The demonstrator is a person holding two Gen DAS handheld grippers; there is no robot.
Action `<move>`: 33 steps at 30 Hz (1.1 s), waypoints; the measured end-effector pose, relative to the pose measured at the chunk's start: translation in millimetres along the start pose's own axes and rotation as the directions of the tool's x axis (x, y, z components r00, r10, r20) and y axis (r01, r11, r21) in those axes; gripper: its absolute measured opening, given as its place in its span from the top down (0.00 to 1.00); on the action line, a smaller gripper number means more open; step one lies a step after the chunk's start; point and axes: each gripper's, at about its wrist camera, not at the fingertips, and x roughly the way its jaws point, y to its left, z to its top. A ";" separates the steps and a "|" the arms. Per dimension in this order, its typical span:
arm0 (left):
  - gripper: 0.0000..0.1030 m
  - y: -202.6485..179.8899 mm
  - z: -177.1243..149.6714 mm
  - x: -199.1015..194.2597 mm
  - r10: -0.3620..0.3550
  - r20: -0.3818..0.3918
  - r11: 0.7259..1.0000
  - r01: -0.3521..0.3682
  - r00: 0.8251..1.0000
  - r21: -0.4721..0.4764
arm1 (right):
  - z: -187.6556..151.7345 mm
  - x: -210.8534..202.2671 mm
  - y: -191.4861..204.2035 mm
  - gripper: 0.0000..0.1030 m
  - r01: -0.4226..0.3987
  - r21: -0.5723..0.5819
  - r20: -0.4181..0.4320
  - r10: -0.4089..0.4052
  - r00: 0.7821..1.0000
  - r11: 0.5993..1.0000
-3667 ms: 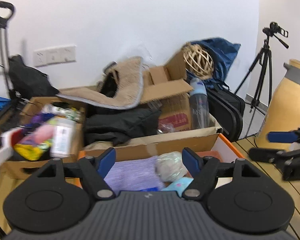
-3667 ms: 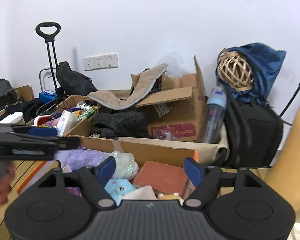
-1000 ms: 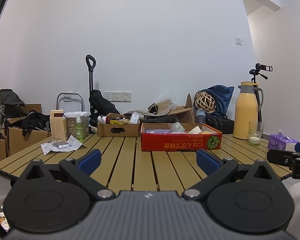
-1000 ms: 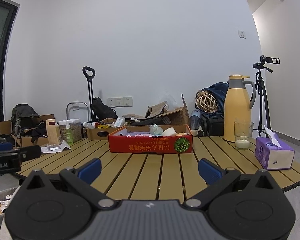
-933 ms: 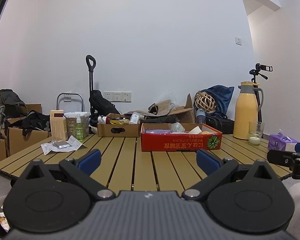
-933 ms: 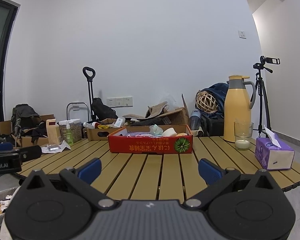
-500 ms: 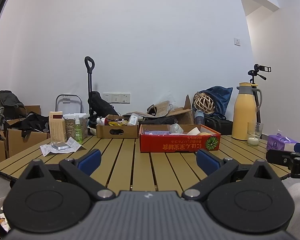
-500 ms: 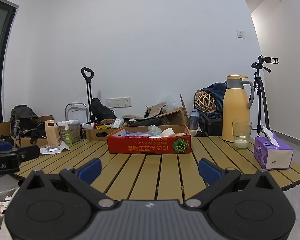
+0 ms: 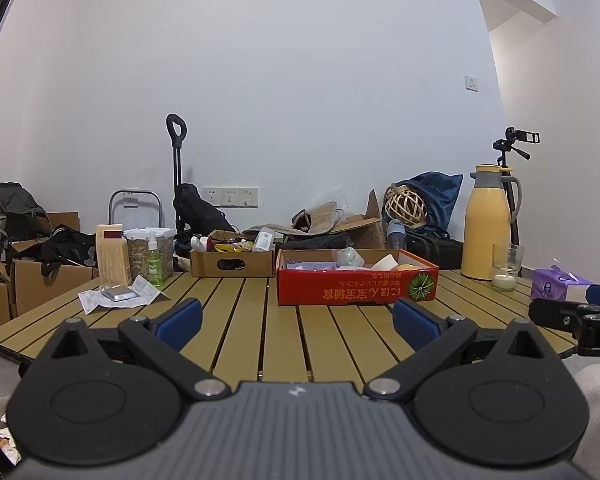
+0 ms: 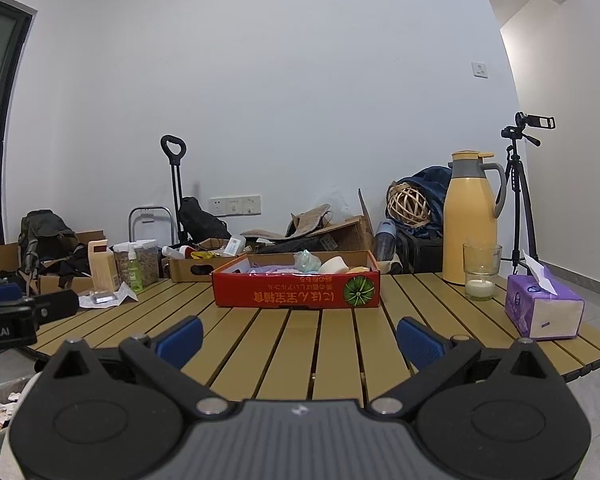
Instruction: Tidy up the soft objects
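Observation:
A red cardboard box [image 9: 356, 290] [image 10: 296, 293] stands in the middle of the slatted wooden table [image 9: 252, 332] [image 10: 336, 344]. Soft things lie inside it: a purple cloth [image 10: 270, 269], a pale green bundle [image 9: 349, 257] [image 10: 306, 260] and a cream sponge [image 10: 334, 266]. My left gripper [image 9: 296, 322] is open and empty, held back near the table's front edge. My right gripper [image 10: 298, 340] is open and empty too, well short of the box. Each gripper shows at the edge of the other's view.
A brown cardboard box [image 9: 232, 262] of small items stands left of the red box. A carton, jar and spray bottle [image 9: 154, 256] stand at the far left. A yellow thermos [image 10: 470, 216], a candle glass [image 10: 480, 278] and a purple tissue pack [image 10: 542, 312] are on the right.
Both grippers have pulled far back from the red box since 3.7 s ago, from right over its contents to the table's front edge. In the last second the views barely shift.

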 end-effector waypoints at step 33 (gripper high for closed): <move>0.00 1.6 2.8 -4.3 -0.005 0.013 1.000 0.005 1.000 -0.003 | -1.6 -7.1 5.3 0.00 0.003 -0.030 0.030 -0.002 1.000 1.000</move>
